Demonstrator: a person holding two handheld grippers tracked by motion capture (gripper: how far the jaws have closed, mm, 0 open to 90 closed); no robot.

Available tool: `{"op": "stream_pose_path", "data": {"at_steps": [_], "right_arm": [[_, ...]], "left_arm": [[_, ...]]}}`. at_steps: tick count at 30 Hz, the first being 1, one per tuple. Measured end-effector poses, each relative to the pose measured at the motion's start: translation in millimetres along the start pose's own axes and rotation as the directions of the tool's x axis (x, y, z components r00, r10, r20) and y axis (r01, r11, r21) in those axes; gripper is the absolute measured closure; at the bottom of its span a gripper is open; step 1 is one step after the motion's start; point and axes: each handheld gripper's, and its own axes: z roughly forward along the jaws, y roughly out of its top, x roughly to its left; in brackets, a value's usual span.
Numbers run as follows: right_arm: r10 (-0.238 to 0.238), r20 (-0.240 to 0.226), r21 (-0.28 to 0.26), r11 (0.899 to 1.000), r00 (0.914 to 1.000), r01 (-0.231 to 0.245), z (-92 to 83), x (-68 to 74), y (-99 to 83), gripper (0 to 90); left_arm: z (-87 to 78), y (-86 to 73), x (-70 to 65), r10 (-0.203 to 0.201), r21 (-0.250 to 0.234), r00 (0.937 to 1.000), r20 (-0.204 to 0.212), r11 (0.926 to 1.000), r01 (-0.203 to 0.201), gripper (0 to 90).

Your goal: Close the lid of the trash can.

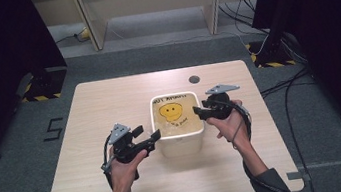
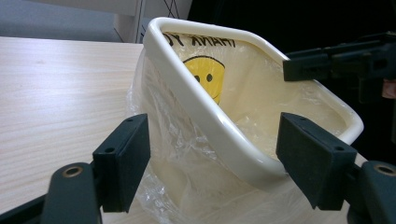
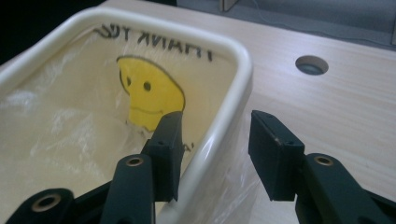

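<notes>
The cream bin [image 1: 179,137] stands near the middle of the table [image 1: 90,112], lined with a clear plastic bag [image 2: 173,140] whose yellow smiley print [image 3: 149,95] shows against the inner wall. The bag's edge is folded over the rim and hangs down the outside, probably so the liner stays put when the bin is filled. The left gripper [image 2: 212,161] faces the bin's near left corner with its jaws apart: one outside against the hanging film, the other over the opening, neither pressing. The right gripper [image 3: 212,154] straddles the right wall, one jaw inside, one outside, with clear gaps to the rim, so it grips nothing. Both look placed to smooth or tug the liner around the rim
</notes>
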Motion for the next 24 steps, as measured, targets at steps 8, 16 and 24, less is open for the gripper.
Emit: {"op": "stream_pose_path", "data": {"at_steps": [8, 16, 24], "right_arm": [[-0.023, -0.015, -0.030, 0.999, 0.9996, 0.023, 8.5, -3.2, -4.9, 65.2], [0.018, 0.022, -0.064, 0.998, 0.9996, -0.017, 8.1, -7.9, 3.4, 48.7], [0.046, -0.038, -0.099, 0.994, 0.9982, -0.050, 22.2, -25.6, 5.1, 60.6]], "left_arm": [[5.4, -1.6, 3.1, 0.003, 0.003, 0.9998, -0.020, 1.0000, -0.002, 25.6], [7.4, 7.7, 7.2, 0.016, -0.004, 0.9984, -0.055, 0.9999, -0.016, 24.4], [15.3, 4.9, 10.1, 0.015, 0.003, 0.9981, -0.060, 0.9999, -0.014, 23.3]]}}
